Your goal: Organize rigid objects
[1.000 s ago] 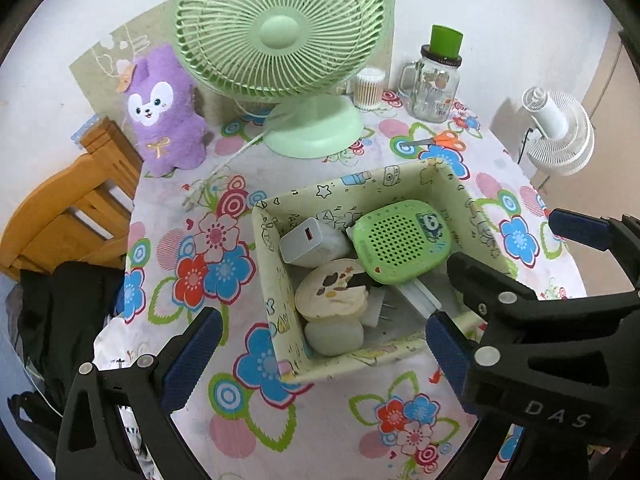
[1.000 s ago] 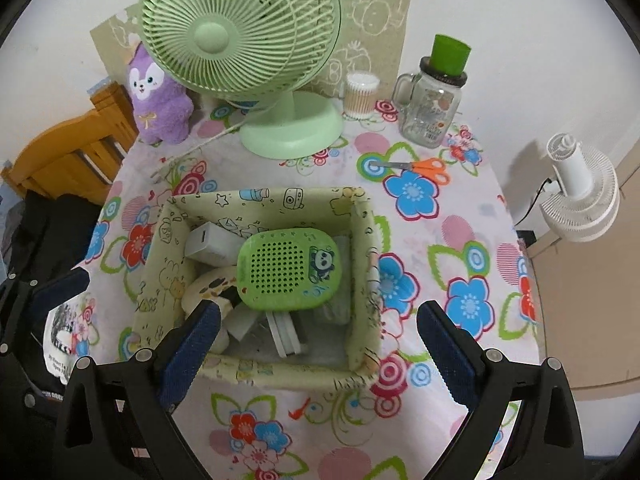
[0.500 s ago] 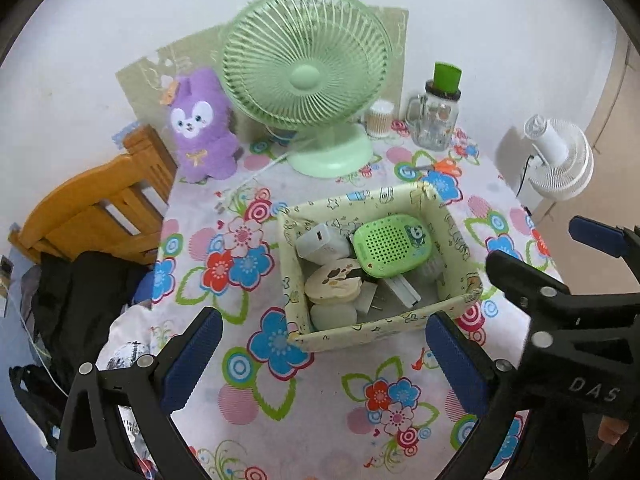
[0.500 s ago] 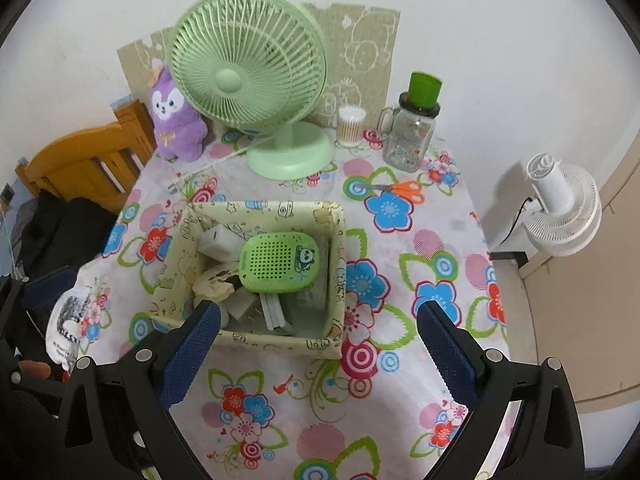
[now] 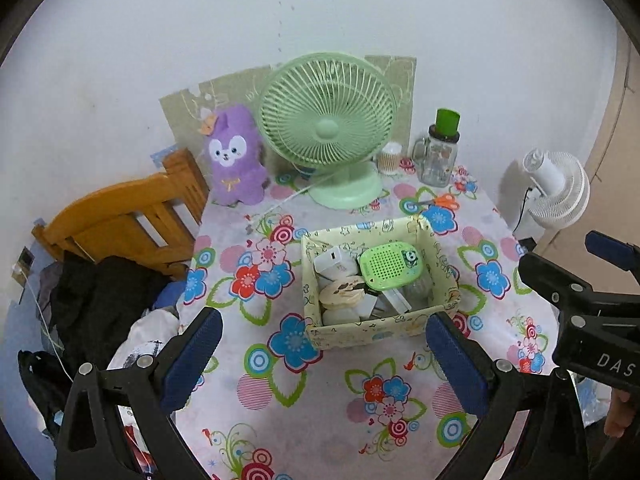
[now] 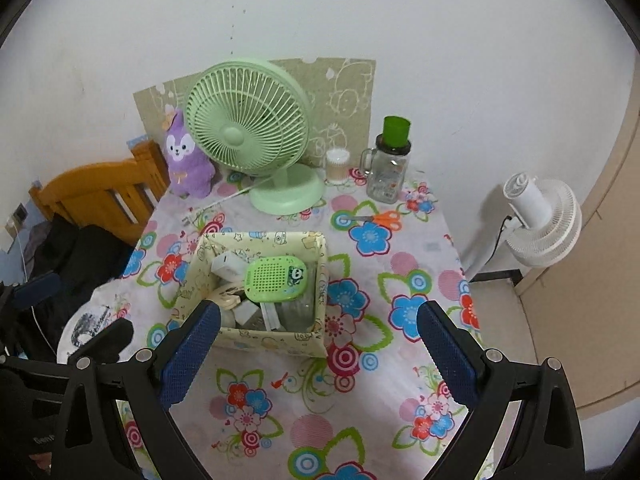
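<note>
A pale yellow patterned box point(image 5: 360, 334) point(image 6: 276, 343) sits mid-table on the flowered cloth. Inside lie a green perforated speaker point(image 5: 390, 266) point(image 6: 278, 279), a white charger block point(image 5: 334, 263) point(image 6: 228, 266), a cream round item point(image 5: 340, 295) and other small white pieces. My left gripper point(image 5: 320, 360) is open and empty, well above and in front of the box. My right gripper point(image 6: 316, 352) is open and empty, also high in front of the box. The right gripper also shows in the left wrist view point(image 5: 592, 280).
A green desk fan point(image 5: 328, 132), purple plush toy point(image 5: 236, 156), glass jar with green lid point(image 5: 438, 156), cotton-swab cup point(image 6: 337, 166) and orange scissors point(image 6: 380, 219) stand at the table's back. A wooden chair point(image 5: 120, 216) with dark clothes is left; a white floor fan point(image 6: 540, 220) right.
Both grippers have pulled back and up from the box, so the whole table shows and the box looks much smaller. Both stay open and empty.
</note>
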Motion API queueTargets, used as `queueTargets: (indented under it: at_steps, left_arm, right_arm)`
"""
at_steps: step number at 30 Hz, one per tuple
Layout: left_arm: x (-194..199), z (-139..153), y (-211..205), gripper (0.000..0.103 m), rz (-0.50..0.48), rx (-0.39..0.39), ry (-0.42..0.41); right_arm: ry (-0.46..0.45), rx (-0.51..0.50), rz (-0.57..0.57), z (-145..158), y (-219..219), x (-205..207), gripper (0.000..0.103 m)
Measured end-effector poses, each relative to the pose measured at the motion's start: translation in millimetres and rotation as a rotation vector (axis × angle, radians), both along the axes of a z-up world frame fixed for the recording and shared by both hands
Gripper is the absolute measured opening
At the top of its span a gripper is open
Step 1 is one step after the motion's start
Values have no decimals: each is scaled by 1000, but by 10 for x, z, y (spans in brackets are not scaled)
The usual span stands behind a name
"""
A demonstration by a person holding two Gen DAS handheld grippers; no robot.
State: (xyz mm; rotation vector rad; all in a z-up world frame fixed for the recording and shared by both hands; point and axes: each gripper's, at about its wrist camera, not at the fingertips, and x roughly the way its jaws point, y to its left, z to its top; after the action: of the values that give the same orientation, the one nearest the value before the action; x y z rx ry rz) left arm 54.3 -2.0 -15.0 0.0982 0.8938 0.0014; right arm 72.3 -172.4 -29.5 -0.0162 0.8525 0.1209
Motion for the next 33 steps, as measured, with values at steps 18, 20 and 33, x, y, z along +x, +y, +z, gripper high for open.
queueTargets:
  at_steps: [18, 20, 33]
  left_arm:
    - [-473, 417, -95, 103, 13, -59, -153]
    - [-479, 409, -101, 103, 11, -64, -151]
    - [-522, 411, -130, 103, 9, -63, -155]
  right_arm:
    - [-121, -2, -63, 386, -160, -526, 100]
    - [-118, -1, -70, 379, -176, -553, 100]
    - [-132, -2, -69, 362, -205, -608, 100]
